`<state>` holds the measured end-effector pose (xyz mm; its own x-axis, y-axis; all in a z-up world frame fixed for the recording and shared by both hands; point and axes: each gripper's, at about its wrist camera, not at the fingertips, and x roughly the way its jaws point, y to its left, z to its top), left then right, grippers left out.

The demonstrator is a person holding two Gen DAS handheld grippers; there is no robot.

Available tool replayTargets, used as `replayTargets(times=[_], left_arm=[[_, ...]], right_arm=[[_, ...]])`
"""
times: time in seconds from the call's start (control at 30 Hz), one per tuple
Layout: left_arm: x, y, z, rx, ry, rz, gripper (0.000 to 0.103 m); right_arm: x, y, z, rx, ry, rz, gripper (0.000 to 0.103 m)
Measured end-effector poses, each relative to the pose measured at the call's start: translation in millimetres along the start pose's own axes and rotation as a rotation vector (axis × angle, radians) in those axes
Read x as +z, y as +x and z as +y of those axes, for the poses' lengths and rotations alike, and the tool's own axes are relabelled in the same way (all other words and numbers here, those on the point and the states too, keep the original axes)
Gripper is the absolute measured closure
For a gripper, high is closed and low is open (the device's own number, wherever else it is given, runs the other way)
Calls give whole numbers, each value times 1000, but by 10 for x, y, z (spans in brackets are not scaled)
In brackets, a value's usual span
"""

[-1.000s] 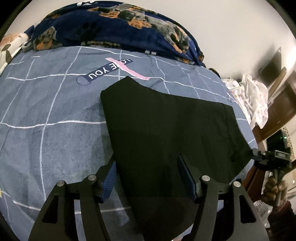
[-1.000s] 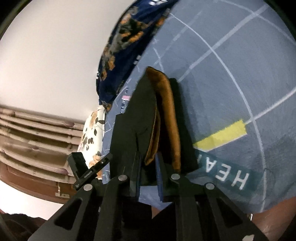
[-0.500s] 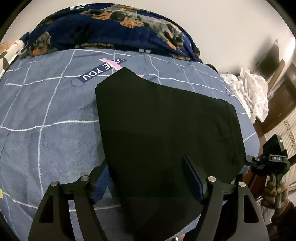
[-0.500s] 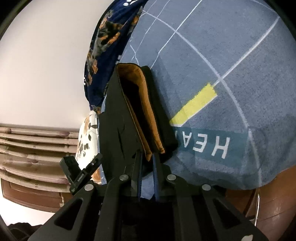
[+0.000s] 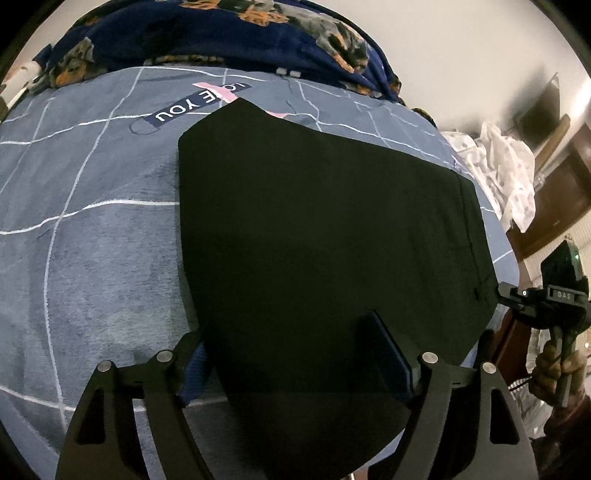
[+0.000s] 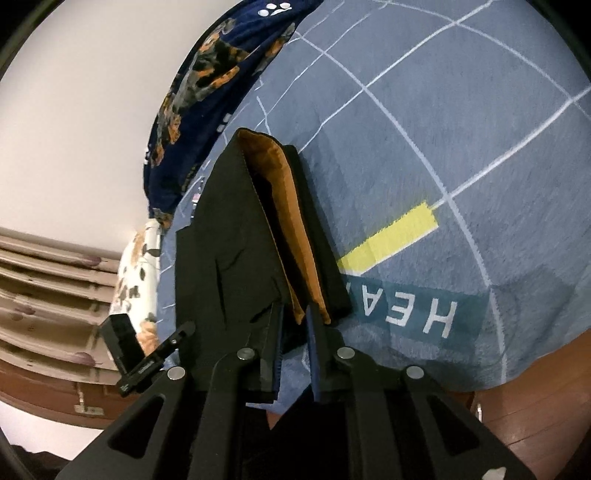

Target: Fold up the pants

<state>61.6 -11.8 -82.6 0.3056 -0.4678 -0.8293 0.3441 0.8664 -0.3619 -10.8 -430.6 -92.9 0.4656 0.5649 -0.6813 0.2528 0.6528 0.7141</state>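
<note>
Black pants lie folded flat on the blue checked bed cover. My left gripper straddles their near left corner. Its jaws are opening, wide apart, and the pads do not press on the cloth. In the right wrist view the pants show their orange lining at the waistband. My right gripper pinches that waistband's near end, with its narrow jaws easing open a little. The left wrist view shows the right gripper at the pants' right corner, with a hand on its handle.
A dark blue dog-print blanket is heaped along the bed's far side. White cloth is piled beyond the right edge, by dark wooden furniture. A floral pillow lies at the left. The bed's edge drops off just under the right gripper.
The left gripper's fingers spread wider and sank closer to the pants. The right gripper turned, and the waistband it holds settled down onto the bed.
</note>
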Motion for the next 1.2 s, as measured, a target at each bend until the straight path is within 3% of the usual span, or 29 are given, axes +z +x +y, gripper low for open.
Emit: replayTargets(times=[0.27, 0.3, 0.37, 0.4, 0.43, 0.8, 1.03, 1.13, 1.2], left_arm=[[11, -1, 25, -14, -1, 3, 24], [9, -3, 26, -15, -2, 4, 24], [7, -8, 31, -19, -4, 4, 24], [2, -11, 34, -21, -6, 5, 24], [2, -11, 41, -24, -7, 5, 24], [6, -24, 66, -40, -31, 9, 24], [4, -15, 65, -43, -26, 9, 21], [-7, -12, 49, -40, -19, 10, 19], [-5, -11, 39, -36, -14, 12, 19]], right_arm=[[4, -1, 73, -37, -3, -6, 82], [6, -7, 81, -34, -1, -6, 78], [11, -37, 93, -53, 5, -19, 58], [19, -47, 100, -71, 6, -24, 42], [23, -60, 102, -68, 9, -27, 41], [11, -14, 104, 22, 52, 28, 42], [30, -82, 105, 81, 61, 23, 48], [89, -2, 90, 43, 43, 48, 48], [123, 62, 59, 74, 68, 67, 48]])
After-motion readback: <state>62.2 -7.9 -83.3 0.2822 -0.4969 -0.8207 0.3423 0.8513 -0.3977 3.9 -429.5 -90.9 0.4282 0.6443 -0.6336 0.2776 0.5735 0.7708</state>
